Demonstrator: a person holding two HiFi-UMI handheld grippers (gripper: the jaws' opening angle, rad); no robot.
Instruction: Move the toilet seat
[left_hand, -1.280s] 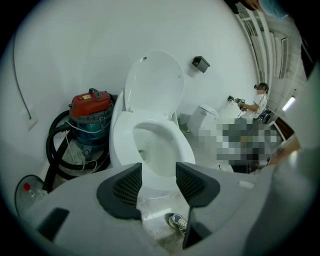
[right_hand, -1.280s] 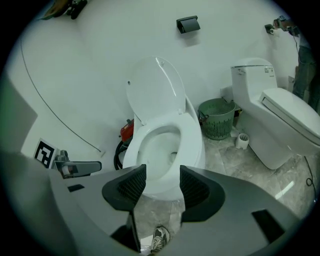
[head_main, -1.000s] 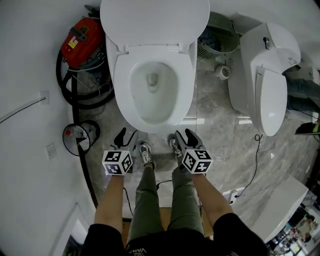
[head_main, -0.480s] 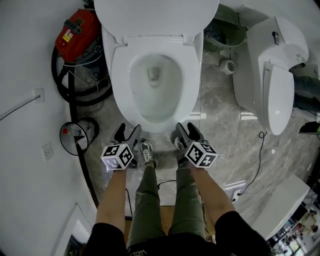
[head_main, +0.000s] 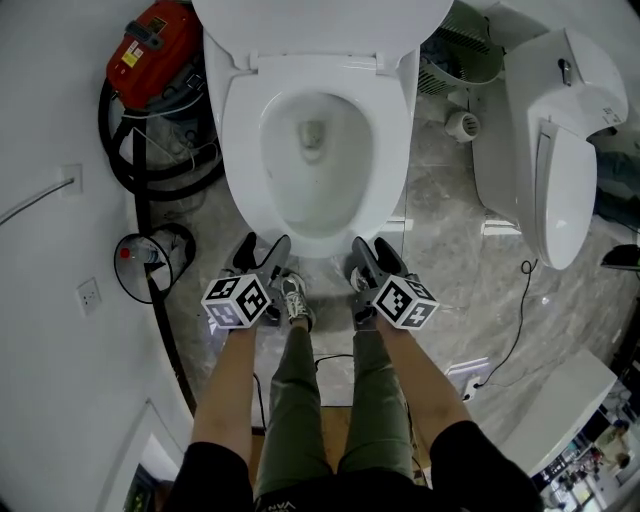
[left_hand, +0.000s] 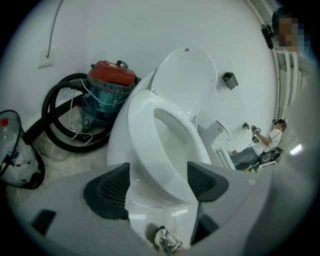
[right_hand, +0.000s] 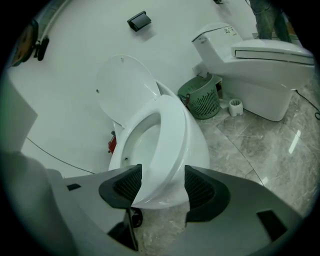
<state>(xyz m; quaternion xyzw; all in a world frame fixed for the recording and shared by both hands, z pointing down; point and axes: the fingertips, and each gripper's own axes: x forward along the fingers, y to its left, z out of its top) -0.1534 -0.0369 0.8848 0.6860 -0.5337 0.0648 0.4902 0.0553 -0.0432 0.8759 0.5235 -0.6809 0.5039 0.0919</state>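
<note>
Marble floor (head_main: 440, 200). Toilet seat (head_main: 396, 150): rigid, slick, hinged at rear; lift by front rim. Left gripper (head_main: 262, 252), right gripper (head_main: 372, 256): jaws just opened, spread, empty.

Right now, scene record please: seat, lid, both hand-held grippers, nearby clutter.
toilet seat: down on the bowl
lid: raised
left hand-held gripper: open, jaws just been opening, nothing between them, bowl front just ahead
right hand-held gripper: open, jaws just been opening, nothing between them
beside toilet: red vacuum cleaner, green basket, second toilet
</note>
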